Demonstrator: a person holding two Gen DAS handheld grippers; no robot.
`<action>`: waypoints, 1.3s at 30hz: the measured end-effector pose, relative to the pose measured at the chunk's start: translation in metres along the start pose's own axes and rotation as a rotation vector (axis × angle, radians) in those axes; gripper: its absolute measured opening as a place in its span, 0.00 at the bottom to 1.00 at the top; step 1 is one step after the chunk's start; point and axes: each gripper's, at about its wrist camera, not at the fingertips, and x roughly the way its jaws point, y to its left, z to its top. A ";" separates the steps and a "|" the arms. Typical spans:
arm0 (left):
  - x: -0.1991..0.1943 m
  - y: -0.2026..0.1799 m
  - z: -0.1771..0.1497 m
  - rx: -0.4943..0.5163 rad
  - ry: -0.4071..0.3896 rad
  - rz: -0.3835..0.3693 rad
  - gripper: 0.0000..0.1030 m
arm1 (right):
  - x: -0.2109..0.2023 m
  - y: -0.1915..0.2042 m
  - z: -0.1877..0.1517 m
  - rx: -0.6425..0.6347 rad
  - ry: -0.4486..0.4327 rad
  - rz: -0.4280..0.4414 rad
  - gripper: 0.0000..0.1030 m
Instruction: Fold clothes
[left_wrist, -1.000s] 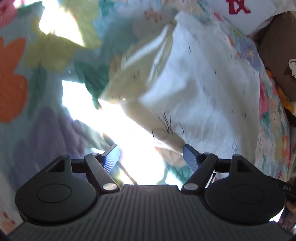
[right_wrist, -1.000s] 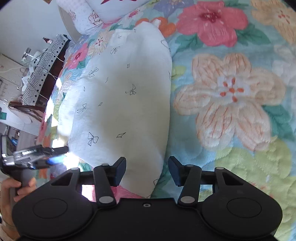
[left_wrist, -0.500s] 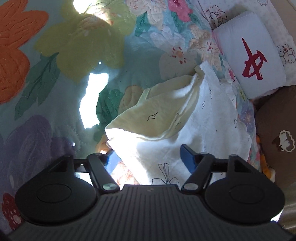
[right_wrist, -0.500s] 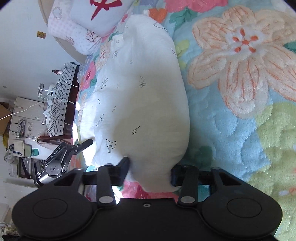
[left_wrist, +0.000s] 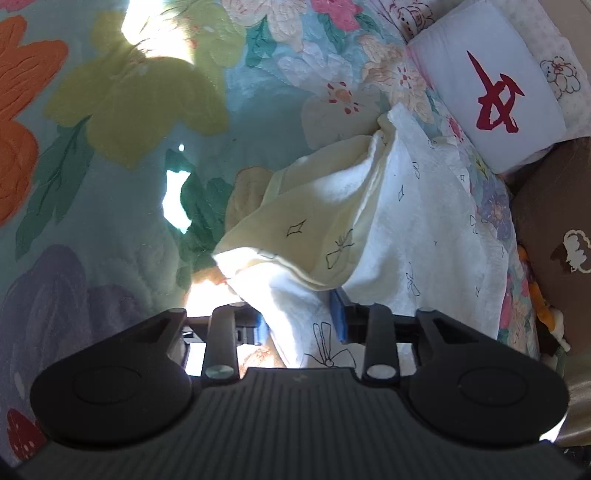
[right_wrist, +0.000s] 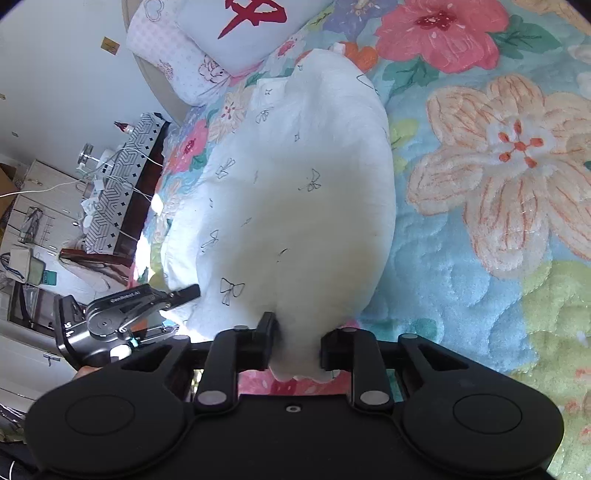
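Observation:
A white garment (left_wrist: 406, 229) printed with small black bows lies on the floral quilt (left_wrist: 110, 110), one cream-coloured layer turned back. My left gripper (left_wrist: 299, 321) has the garment's near corner between its blue pads (left_wrist: 338, 317); its jaws are opening while the pads still touch the cloth. In the right wrist view the garment (right_wrist: 295, 184) stretches away from me. My right gripper (right_wrist: 297, 339) has the bunched near edge pinched between its black fingers; those jaws are also opening. The left gripper (right_wrist: 181, 295) shows at the garment's left corner.
A white pillow with a red character (left_wrist: 491, 92) and a brown cushion (left_wrist: 554, 229) sit at the head of the bed. A patterned bedside table (right_wrist: 122, 177) with cables stands beyond the bed's left edge. The quilt (right_wrist: 480, 258) spreads wide to the right.
Both pairs of jaws stand closer together than in the earlier frames and now have cloth between them. The left gripper has dropped lower onto the garment's corner.

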 end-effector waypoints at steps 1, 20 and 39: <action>0.002 -0.001 0.001 0.004 0.001 -0.019 0.59 | 0.001 -0.003 -0.001 0.006 0.005 -0.021 0.57; -0.053 -0.038 -0.012 0.343 -0.136 -0.019 0.05 | -0.043 0.029 -0.002 -0.106 -0.025 0.149 0.09; -0.080 -0.004 -0.024 0.195 -0.093 -0.025 0.05 | -0.067 0.055 -0.031 0.048 0.048 0.257 0.08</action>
